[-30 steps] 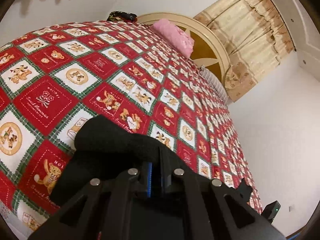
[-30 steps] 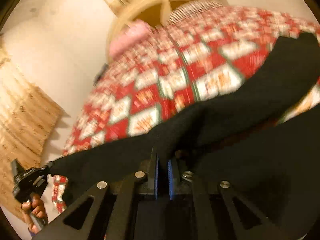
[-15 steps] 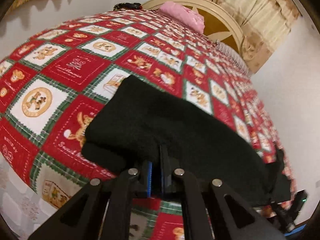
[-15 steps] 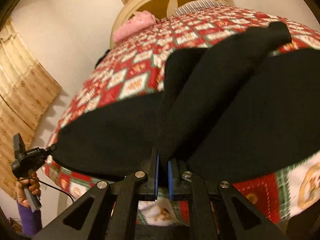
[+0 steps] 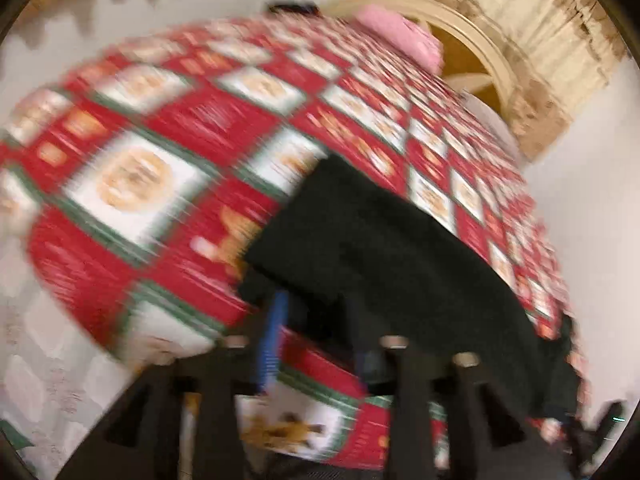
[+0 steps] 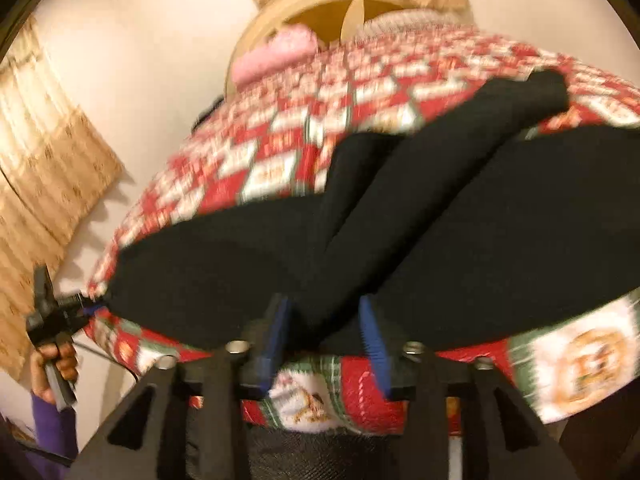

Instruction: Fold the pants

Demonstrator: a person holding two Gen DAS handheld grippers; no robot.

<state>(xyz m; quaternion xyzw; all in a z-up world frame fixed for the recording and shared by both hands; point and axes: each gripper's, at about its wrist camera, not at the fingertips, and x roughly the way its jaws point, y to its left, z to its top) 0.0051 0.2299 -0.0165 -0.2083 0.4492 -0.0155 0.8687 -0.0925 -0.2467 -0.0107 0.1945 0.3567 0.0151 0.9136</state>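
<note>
Black pants (image 5: pixel 380 240) lie folded on the red, white and green patchwork bedspread (image 5: pixel 192 128), along the near edge of the bed. My left gripper (image 5: pixel 316 320) is at the pants' left end. Its jaws are opening, and the cloth's edge sits loose between the blue pads (image 5: pixel 272 336). In the right wrist view the pants (image 6: pixel 500 232) stretch across the bed with a raised fold in the middle. My right gripper (image 6: pixel 324 332) is at that fold with its jaws opening; the fold lies between the pads (image 6: pixel 372 340), which do not press on it. Both views are motion-blurred.
A pink pillow (image 5: pixel 400 36) lies at the head of the bed by the curved cream headboard (image 6: pixel 352 4). Beige curtains (image 6: pixel 44 152) hang along the wall. A hand (image 6: pixel 54 360) in a purple sleeve holds the left gripper at the far left of the right wrist view.
Both pairs of jaws, shut on the black cloth before, now stand apart. The pants have come down onto the bedspread near its front edge. Both cameras tilted further down.
</note>
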